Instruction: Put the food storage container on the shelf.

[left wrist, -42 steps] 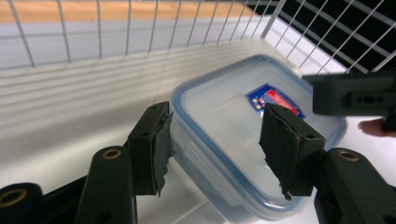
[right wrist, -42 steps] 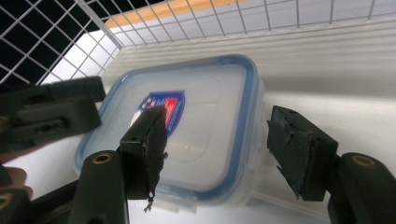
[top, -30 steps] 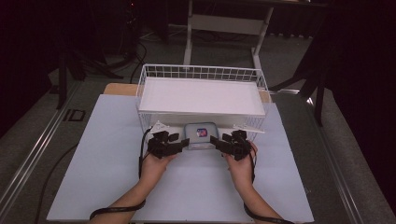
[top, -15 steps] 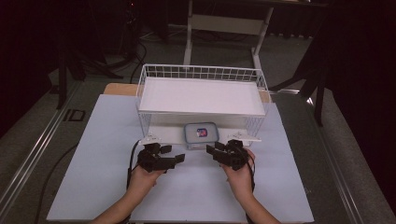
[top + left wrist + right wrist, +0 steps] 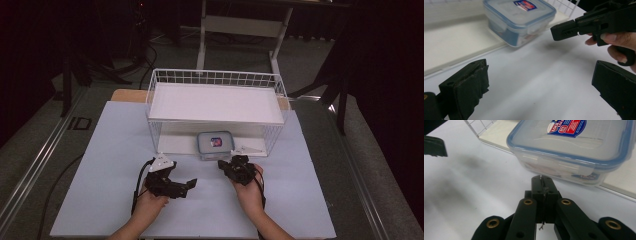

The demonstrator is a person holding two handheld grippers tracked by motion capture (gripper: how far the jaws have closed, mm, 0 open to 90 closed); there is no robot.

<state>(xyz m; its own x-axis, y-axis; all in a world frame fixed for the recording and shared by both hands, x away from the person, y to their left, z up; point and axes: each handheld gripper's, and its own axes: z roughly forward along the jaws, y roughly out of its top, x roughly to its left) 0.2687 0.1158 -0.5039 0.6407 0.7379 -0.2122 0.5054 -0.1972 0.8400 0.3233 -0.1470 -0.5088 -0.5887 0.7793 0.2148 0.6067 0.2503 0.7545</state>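
A clear lidded food box (image 5: 215,143) with a blue rim and a red-and-blue label stands at the front of the white board under the wire rack (image 5: 215,82). My left gripper (image 5: 183,182) lies on the table in front of the box and to its left, pointing right. Its jaws (image 5: 541,87) have just been opening and stand wide apart with only table between them. My right gripper (image 5: 226,167) sits just in front of the box (image 5: 574,147). Its jaws (image 5: 543,187) have just been closing and are pressed together on nothing, a little short of the box's wall.
The white wire rack has a flat white shelf (image 5: 215,102) on top, above the box. A white sheet (image 5: 100,165) covers the table, with dark floor around it. The right gripper (image 5: 579,27) shows ahead of the left jaws.
Both hands have drawn back from the sides of the box toward the table's front. The left jaws have spread wide and the right jaws have come together.
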